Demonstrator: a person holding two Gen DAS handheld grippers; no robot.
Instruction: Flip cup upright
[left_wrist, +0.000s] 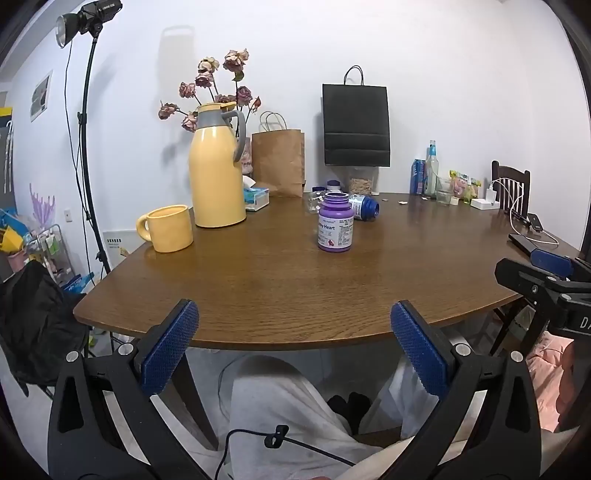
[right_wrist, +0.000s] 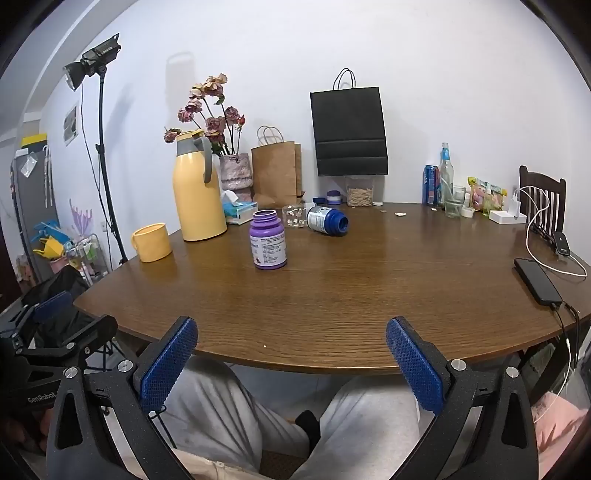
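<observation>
A yellow cup with a handle stands upright, mouth up, near the table's left edge, beside a tall yellow thermos jug; the right wrist view shows the same cup at far left. My left gripper hangs open in front of the table's near edge, well short of the cup, with nothing between its blue pads. My right gripper is open too, level with the near edge and empty. In the left wrist view the right gripper's black frame shows at the right edge.
A purple bottle stands mid-table with a blue bottle lying behind it. Paper bags, dried flowers, a tissue box and drink bottles line the back. A phone with cables lies at right. A person's legs are under the wooden table.
</observation>
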